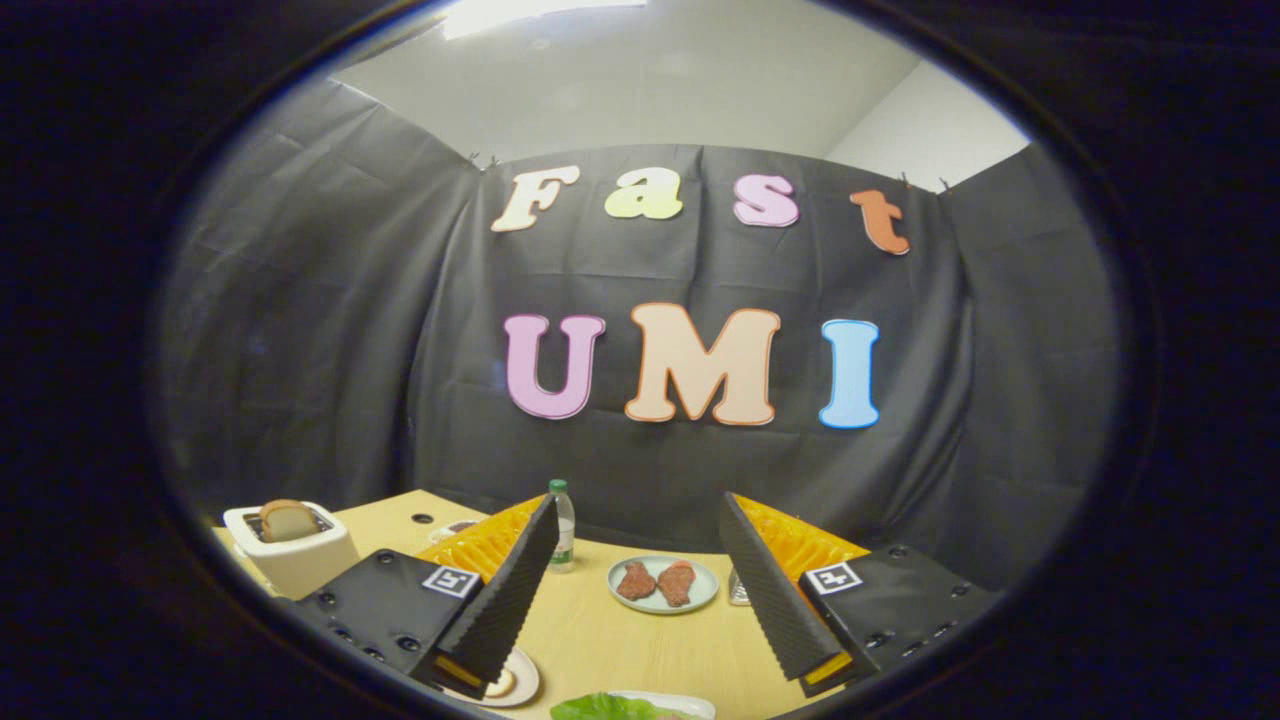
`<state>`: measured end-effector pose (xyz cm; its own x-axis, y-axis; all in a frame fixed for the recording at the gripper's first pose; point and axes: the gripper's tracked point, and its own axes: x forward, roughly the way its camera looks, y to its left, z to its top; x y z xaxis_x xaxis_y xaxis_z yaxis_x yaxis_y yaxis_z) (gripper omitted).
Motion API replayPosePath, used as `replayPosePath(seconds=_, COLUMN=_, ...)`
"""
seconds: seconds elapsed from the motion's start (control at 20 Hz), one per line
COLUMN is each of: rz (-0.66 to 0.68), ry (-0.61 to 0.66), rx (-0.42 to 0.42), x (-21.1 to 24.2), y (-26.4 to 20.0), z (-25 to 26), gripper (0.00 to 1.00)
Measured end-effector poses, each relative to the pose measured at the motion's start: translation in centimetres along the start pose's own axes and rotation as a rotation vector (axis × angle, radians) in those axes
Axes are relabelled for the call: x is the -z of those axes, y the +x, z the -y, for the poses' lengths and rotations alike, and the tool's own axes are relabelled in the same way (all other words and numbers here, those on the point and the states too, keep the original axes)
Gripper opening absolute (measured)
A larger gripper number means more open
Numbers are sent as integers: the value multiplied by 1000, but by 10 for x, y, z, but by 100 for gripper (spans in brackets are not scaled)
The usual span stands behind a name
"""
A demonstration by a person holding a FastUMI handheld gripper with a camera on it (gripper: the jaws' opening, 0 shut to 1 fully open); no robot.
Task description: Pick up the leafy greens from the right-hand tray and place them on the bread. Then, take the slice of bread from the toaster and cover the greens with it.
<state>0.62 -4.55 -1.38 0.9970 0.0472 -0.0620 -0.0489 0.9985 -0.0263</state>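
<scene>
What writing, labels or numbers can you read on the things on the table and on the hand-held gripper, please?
None can be read:
On the bottle: a label, too small and blurred to read.
On the hand-held gripper: square markers, black-and-white patterns with no readable characters.
On the toaster and the plate of meat: no writing visible.
The fingers stand open above the table, with nothing between them.
</scene>
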Motion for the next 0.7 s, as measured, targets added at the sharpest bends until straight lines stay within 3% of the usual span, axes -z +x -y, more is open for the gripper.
replayPosePath(seconds=0.7, rz=-226, ry=-160, rx=-273, x=85, y=-1, z=21, gripper=100)
